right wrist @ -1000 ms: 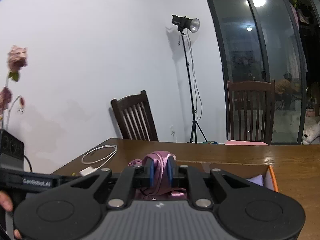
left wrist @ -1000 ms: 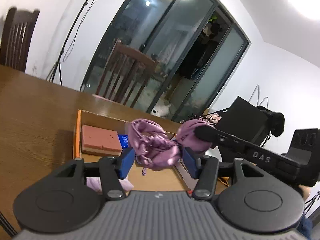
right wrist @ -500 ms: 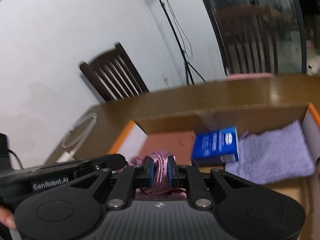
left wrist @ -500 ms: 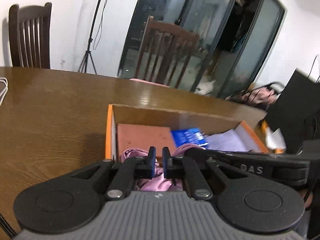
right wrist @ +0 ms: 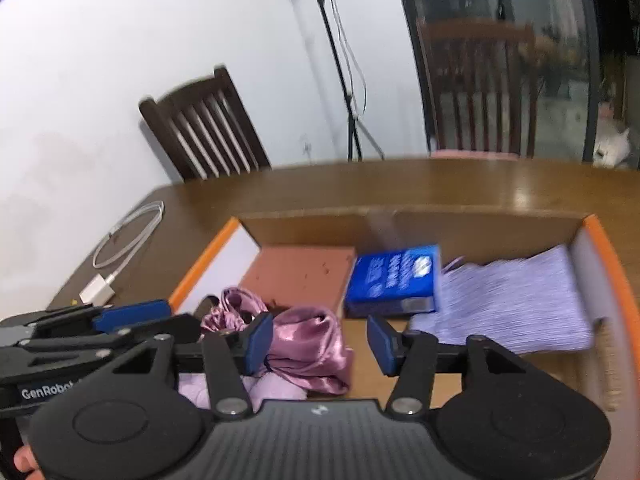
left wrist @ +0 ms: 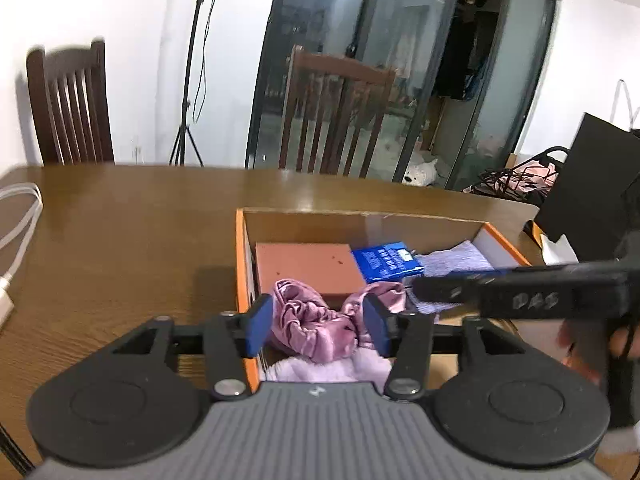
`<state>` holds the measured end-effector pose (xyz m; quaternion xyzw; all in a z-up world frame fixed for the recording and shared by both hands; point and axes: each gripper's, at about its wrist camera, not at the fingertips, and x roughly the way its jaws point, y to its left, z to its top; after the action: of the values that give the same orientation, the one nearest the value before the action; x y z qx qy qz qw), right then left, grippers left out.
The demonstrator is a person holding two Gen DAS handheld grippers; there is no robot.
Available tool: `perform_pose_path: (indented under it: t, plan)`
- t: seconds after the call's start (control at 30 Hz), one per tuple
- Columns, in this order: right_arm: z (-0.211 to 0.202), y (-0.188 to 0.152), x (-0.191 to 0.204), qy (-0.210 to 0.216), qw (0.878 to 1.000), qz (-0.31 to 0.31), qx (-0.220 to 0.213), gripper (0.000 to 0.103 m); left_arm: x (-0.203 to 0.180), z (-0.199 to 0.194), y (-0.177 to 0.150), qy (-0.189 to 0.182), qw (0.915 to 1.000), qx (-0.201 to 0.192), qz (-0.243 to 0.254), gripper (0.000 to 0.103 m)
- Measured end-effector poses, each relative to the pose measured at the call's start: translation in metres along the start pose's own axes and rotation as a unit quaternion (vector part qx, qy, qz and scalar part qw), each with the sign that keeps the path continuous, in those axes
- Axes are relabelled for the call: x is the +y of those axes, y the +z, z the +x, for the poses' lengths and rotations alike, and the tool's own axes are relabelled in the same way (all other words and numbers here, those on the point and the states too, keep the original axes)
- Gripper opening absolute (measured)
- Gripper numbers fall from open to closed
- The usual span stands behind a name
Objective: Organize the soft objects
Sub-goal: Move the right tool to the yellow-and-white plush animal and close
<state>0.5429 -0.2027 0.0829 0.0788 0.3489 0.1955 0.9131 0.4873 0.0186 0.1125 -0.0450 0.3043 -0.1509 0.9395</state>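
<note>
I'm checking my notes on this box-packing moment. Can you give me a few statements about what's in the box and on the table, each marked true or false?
1. The pink satin cloth lies inside the box. True.
2. The blue packet sits on the table outside the box. False: it is in the box, between the brown block and the lilac cloth.
3. A white cable lies on the table left of the box. True.
4. The brown block stands at the box's right wall. False: it is toward the left; the lilac cloth is at the right wall.
5. The box has an orange rim. True.
</note>
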Motion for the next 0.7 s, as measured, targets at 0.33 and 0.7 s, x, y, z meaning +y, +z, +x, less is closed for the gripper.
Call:
perform_pose_path:
  t: [0.33,0.7]
  plan:
    - [-0.141,-0.042,-0.009,-0.014,0.996,-0.034,-0.079,0.067,-0.04,-0.114,-0.042,0.022,0.9923,-0.098,0.072,0.087]
    - [-0.23,-0.178,0.004,-0.029,0.991,-0.077,-0.11,0.073,-0.08,-0.193,-0.139,0.012,0.981,-0.177,0.078,0.1]
